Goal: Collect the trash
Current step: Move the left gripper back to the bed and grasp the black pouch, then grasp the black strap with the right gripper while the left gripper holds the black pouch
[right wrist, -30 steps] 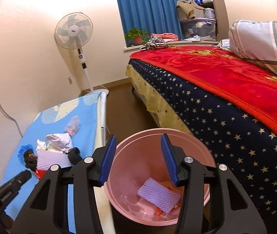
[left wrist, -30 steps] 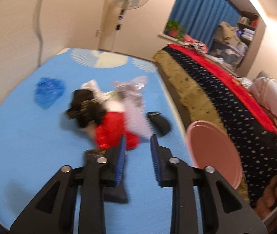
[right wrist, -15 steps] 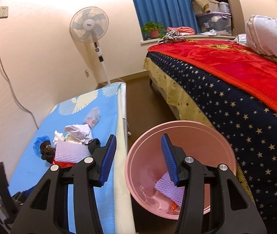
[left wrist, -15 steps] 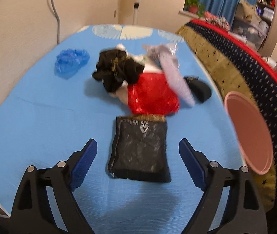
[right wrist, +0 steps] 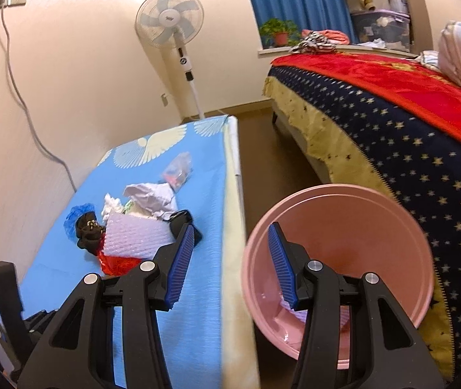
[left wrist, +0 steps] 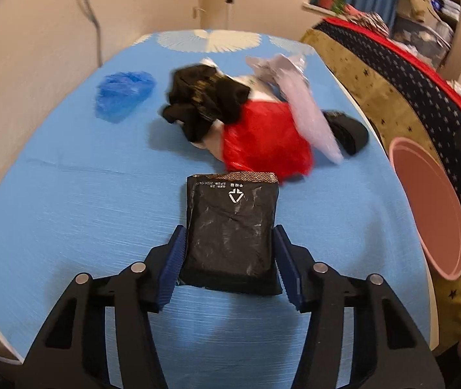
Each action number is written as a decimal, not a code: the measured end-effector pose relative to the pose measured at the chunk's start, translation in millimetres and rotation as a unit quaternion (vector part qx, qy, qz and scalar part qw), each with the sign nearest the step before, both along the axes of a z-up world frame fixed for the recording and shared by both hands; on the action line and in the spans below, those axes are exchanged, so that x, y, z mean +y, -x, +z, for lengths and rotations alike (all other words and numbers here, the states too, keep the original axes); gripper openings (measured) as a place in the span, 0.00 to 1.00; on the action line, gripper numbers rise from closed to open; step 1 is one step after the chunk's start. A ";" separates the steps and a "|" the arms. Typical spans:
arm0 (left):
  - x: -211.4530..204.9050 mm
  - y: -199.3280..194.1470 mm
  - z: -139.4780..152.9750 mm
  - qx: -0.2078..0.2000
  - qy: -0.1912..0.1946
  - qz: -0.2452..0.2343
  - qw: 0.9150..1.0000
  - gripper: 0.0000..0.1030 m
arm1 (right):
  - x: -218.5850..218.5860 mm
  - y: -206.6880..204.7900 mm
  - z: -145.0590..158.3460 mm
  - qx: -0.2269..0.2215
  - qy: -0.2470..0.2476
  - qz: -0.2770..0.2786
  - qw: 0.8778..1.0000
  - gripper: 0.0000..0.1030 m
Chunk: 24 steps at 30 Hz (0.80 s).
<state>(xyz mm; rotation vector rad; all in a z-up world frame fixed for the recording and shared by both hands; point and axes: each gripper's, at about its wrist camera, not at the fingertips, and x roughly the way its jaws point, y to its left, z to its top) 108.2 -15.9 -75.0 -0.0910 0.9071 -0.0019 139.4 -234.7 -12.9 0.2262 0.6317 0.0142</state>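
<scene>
A flat black packet [left wrist: 230,230] lies on the blue-covered table [left wrist: 68,201]. My left gripper [left wrist: 228,270] straddles its near end, the blue pads against both sides. Behind it lies a heap of trash: a red bag [left wrist: 262,142], a black crumpled wrapper [left wrist: 204,100], white foam netting [left wrist: 308,120], a dark object [left wrist: 347,129] and a blue plastic cap [left wrist: 123,94]. The pink bin [right wrist: 340,269] stands on the floor right of the table, with foam netting [right wrist: 295,311] inside. My right gripper [right wrist: 230,262] is open and empty, over the table edge beside the bin.
A bed with a starred navy and red cover [right wrist: 408,123] runs along the right. A standing fan [right wrist: 172,22] is at the far wall behind the table. The bin also shows at the right of the left wrist view [left wrist: 431,207].
My left gripper opened wide, dropped over the black packet and closed in to its sides. My right gripper shifted left, from over the bin toward the table edge.
</scene>
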 end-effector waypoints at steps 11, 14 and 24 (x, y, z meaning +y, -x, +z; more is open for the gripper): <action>32.4 -4.2 25.6 -0.048 -0.005 0.068 0.996 0.50 | 31.9 -54.2 -29.4 0.041 0.002 0.034 0.999 0.47; 36.0 -10.4 27.2 -0.050 -0.003 0.073 0.996 0.50 | 39.6 -68.5 -37.9 0.052 0.007 0.043 0.998 0.47; 38.1 -20.0 25.3 -0.047 -0.002 0.078 0.996 0.50 | 60.5 -96.4 -58.2 0.088 0.031 0.080 0.992 0.39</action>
